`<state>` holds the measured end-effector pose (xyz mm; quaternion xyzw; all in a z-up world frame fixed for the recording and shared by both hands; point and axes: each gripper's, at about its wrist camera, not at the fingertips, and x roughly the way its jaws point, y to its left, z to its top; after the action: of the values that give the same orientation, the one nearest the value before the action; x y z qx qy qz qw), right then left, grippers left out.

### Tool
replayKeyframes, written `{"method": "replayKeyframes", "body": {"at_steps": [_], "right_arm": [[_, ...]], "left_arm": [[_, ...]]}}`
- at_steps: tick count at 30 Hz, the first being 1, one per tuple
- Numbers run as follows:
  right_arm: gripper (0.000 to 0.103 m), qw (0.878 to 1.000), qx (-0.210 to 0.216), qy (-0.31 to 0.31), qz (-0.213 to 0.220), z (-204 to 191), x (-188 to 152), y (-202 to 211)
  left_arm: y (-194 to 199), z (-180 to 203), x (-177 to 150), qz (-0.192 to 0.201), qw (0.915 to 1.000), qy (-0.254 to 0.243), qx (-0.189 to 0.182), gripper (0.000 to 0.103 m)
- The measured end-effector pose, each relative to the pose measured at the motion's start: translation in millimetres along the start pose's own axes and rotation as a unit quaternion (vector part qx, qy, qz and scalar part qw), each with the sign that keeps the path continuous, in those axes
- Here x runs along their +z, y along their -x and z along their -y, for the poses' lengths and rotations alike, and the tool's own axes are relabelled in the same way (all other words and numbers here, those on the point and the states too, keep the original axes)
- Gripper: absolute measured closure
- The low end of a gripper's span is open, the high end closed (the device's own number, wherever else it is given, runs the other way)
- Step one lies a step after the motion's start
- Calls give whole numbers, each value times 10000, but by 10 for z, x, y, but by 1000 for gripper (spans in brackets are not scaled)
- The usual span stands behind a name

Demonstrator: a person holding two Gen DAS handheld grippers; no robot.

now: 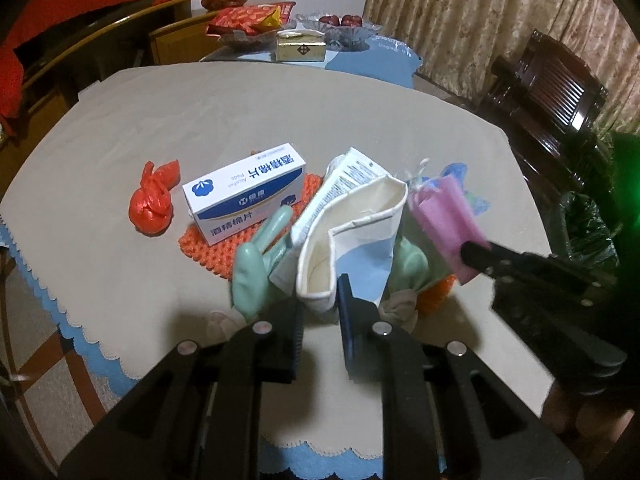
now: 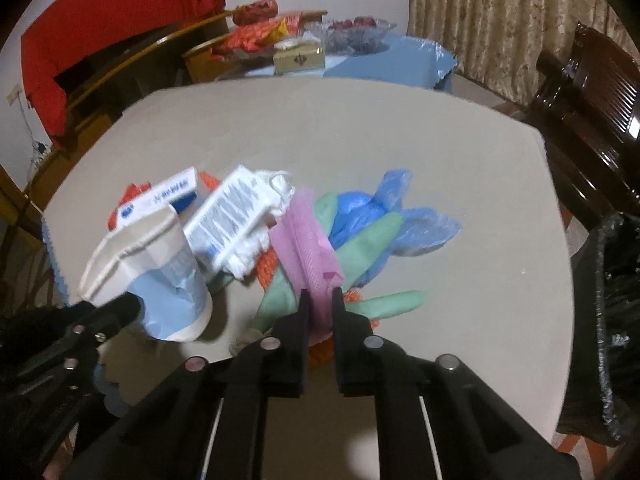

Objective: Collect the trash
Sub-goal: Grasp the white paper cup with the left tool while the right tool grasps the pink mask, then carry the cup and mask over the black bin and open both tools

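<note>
My left gripper (image 1: pixel 320 300) is shut on a crushed white-and-blue paper cup (image 1: pixel 352 236), held above the table; the cup also shows in the right wrist view (image 2: pixel 160 264). My right gripper (image 2: pixel 321 304) is shut on a pink mesh cloth (image 2: pixel 308 240), which also shows in the left wrist view (image 1: pixel 448 220). Below lie a green rubber glove (image 2: pixel 360 240), a blue plastic bag (image 2: pixel 384 208), an orange mat (image 1: pixel 208 244), a white printed packet (image 2: pixel 232 216), a white-and-blue box (image 1: pixel 244 192) and a knotted red bag (image 1: pixel 152 204).
The beige tablecloth (image 1: pixel 200 112) covers a round table. A black-lined trash bin (image 2: pixel 616 320) stands at the right beside a dark wooden chair (image 2: pixel 592 92). A far table holds snack bags (image 1: pixel 248 16), a tissue box (image 1: pixel 300 46) and a glass fruit bowl (image 1: pixel 340 24).
</note>
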<state>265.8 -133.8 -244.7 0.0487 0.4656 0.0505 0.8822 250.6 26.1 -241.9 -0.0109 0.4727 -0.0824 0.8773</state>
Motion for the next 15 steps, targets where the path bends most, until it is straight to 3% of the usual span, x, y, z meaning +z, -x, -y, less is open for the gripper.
{"method": "replayKeyframes", "body": {"at_steps": [15], "right_arm": [[93, 9960, -343, -331, 754, 543, -51, 1018]], "left_arm": [[529, 451, -75, 237, 9996, -179, 44, 88]]}}
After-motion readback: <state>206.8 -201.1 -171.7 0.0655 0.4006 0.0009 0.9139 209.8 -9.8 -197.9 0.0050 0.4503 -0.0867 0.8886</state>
